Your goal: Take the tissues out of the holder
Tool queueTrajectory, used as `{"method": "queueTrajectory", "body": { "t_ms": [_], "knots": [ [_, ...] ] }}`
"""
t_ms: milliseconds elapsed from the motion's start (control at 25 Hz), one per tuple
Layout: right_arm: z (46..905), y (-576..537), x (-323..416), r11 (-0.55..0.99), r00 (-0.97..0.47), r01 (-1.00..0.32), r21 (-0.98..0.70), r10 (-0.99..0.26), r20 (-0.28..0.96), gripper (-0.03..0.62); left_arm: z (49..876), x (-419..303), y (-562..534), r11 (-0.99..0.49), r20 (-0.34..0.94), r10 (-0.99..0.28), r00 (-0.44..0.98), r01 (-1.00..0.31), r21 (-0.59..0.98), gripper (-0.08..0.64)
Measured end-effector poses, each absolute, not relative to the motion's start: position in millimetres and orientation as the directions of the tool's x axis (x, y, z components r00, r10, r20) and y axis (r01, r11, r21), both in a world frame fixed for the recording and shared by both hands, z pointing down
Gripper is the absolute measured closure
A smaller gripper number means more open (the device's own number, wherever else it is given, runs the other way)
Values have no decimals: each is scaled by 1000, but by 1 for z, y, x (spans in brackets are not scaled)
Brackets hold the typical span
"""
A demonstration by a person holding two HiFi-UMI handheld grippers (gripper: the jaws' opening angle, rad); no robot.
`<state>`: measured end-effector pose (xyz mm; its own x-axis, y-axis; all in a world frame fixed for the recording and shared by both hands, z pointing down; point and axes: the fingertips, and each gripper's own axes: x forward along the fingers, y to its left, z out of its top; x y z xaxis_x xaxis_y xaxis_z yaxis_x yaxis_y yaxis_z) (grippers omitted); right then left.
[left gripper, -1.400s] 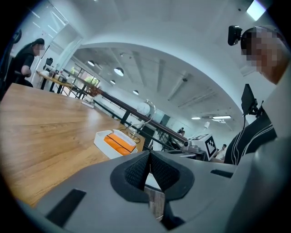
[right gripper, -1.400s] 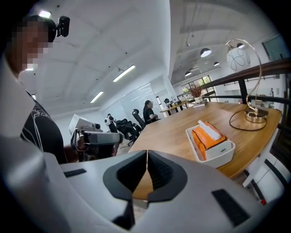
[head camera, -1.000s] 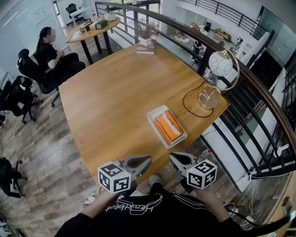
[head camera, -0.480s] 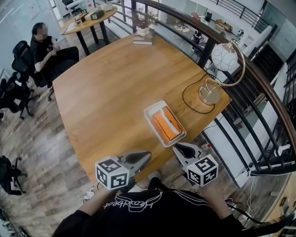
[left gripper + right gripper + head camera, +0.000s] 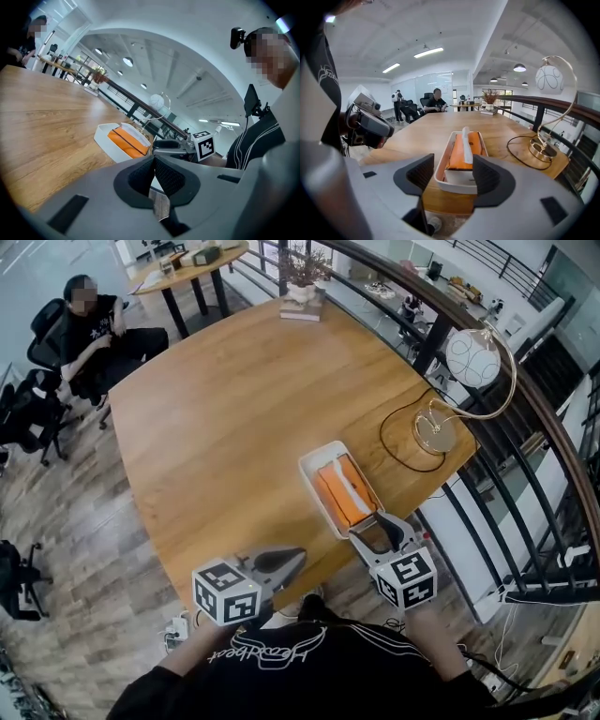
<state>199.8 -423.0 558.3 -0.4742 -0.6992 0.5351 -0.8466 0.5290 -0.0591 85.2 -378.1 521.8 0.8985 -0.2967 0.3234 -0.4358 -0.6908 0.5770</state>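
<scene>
Right gripper sits at the table's near edge, its jaws opening and spread on either side of the near end of the holder. In the right gripper view the holder's short near wall shows in the gap between the pads, and the pads seem clear of it, though the angle makes that hard to be sure of. Nothing is pinched.

Left gripper hangs off the same near edge, well to the left of the holder and apart from it. In its own view the two pads are pressed together with nothing between them.

The white holder lies flat on the table near its near right edge, long side running away from the person. The tissues, an orange pack, lie inside it and fill most of its length. One white sheet stands up out of the pack's slot. From the left gripper view the holder and tissues show side-on, with the right gripper's marker cube just behind them.

A lamp with a round white shade stands at the table's right corner beside the railing, its cord looped on the wood, apart from the holder. At the far edge rests a small stack with a plant. A person sits in a chair beyond the table's far left corner.
</scene>
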Motion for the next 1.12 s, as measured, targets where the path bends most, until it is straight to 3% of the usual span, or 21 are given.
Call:
{"method": "queueTrajectory", "body": {
  "t_ms": [480, 1120],
  "knots": [
    [589, -462, 204, 535, -398, -843, 50, -684, 611, 267, 525, 81, -380, -674, 331, -294, 897, -439, 594, 547],
    [610, -468, 202, 555, -365, -831, 50, -609, 704, 267, 530, 57, -385, -629, 337, -349, 874, -485, 608, 546]
  ]
}}
